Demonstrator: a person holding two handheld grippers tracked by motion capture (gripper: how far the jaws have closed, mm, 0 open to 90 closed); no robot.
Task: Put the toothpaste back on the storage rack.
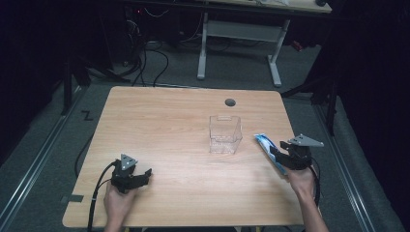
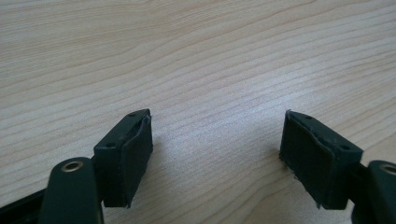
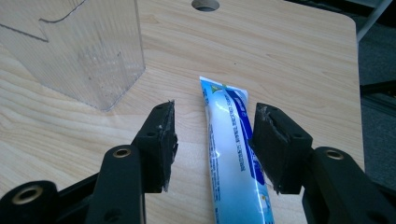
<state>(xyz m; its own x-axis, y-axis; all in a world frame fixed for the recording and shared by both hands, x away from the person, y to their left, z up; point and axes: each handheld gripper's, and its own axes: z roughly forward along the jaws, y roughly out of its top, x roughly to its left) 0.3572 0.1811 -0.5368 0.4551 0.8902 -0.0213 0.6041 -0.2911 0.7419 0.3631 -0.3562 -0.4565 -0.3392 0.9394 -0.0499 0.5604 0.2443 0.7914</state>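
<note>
— On the near left of the surface (image 1: 183, 121), what is there?

— The left gripper (image 1: 140, 178), held by the person's left hand (image 1: 117, 200). A black cable trails from it over the near edge. In the left gripper view its fingers (image 2: 126, 156) stand wide apart, with nothing but bare wood grain between them and ahead of them.

— And farther right?

— A clear plastic container (image 1: 225, 134) stands upright past the middle of the surface, open at the top, nothing visible inside. It sits well ahead and to the right of the left gripper's fingers. In the right gripper view it lies ahead and to the left of the right gripper's fingers, apart from them. Behind it a small round hole (image 1: 230, 102) shows in the surface.

— What about the right side?

— The right gripper (image 1: 276, 155), in the person's right hand (image 1: 302, 178), hangs over a white and blue tube (image 1: 269, 151) lying flat near the right edge. Its fingers (image 3: 161, 144) are spread apart, one on each side of the tube. The tube runs lengthwise between them, its flat crimped end pointing away, past the fingertips. It lies close against the right-hand finger and leaves a gap to the left-hand one. Whether that finger actually touches it, I cannot tell.
</note>
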